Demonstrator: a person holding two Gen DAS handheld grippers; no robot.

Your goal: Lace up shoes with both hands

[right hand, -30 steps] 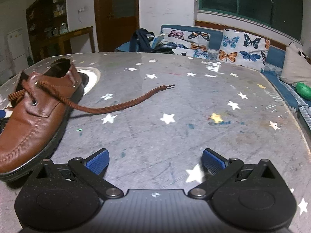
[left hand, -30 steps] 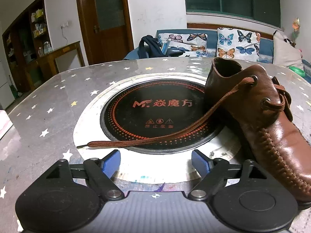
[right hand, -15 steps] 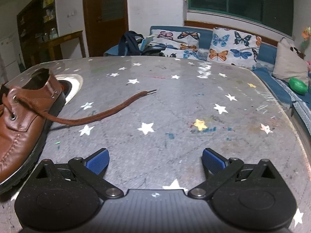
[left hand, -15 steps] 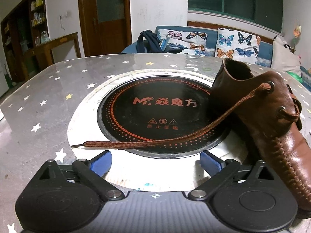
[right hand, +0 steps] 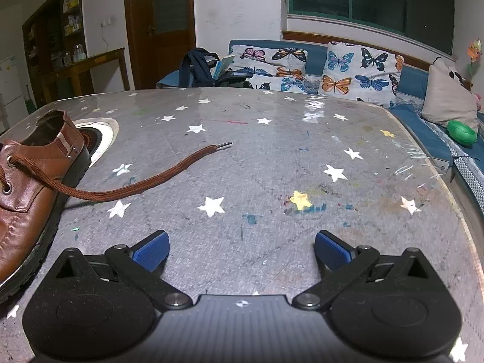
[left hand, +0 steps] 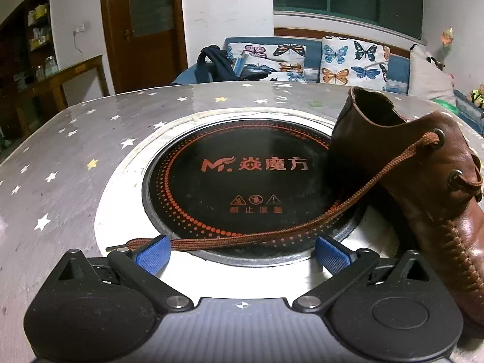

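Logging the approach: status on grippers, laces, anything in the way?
Left gripper open, jaws just widened, left lace lying between. Right gripper open, empty; right lace ahead. Shoe unlaced on top. Nothing blocking.

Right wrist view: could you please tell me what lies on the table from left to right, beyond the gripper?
Brown shoe → its lace end trailing rightward to the tip → yellow star → green bowl, off the table on the sofa.

My work surface is a grey tabletop printed with stars. A round black induction cooktop sits recessed in it. A brown leather shoe stands on it, overlapping the cooktop's edge, laces trailing flat across both sides.
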